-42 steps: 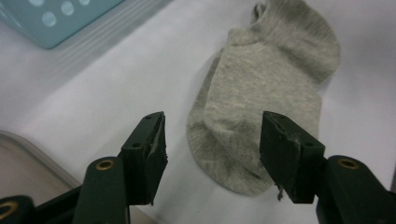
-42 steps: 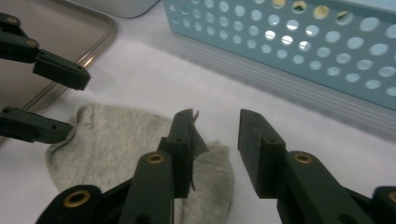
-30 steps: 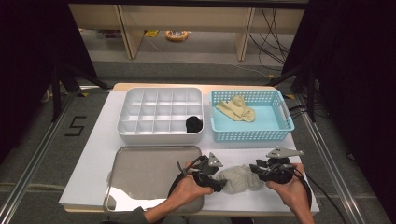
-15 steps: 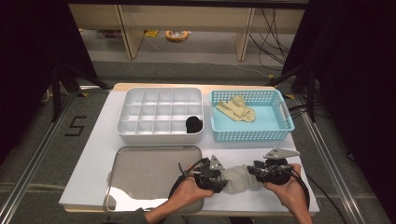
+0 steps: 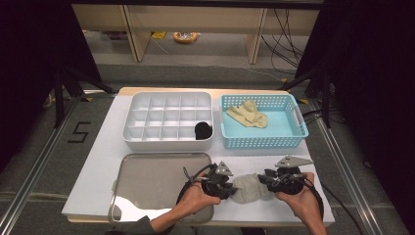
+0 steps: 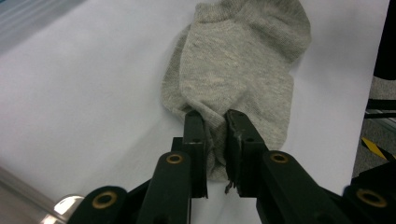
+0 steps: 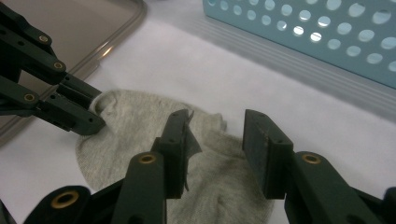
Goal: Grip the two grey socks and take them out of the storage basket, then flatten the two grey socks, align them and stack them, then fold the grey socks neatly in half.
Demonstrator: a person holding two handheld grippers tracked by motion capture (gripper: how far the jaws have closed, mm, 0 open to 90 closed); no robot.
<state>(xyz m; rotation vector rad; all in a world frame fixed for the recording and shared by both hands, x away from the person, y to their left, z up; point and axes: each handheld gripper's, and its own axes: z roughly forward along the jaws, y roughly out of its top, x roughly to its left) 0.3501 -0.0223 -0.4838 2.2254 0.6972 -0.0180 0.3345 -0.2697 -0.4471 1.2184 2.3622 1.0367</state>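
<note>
A grey sock (image 5: 249,188) lies flat on the white table top near the front edge, between my two grippers. My left gripper (image 5: 229,190) meets it from the left. Its jaws have just been closing and now pinch one end of the sock (image 6: 243,60) between the pads, at the left gripper (image 6: 215,116). My right gripper (image 5: 264,183) stands at the sock's other end. In the right gripper view the right gripper (image 7: 217,123) holds its jaws apart over the sock (image 7: 140,121), and the pads press on nothing. The left gripper's fingers (image 7: 79,116) show there at the far end.
A metal tray (image 5: 151,181) lies just left of the left hand. Behind it stands a white compartment box (image 5: 166,117) with a black item (image 5: 203,130) in one cell. A blue basket (image 5: 298,122) at the back right holds beige socks (image 5: 247,115).
The left gripper's jaws have closed onto the sock's end. Both hands have stayed where they were, and the right jaws keep their gap.
</note>
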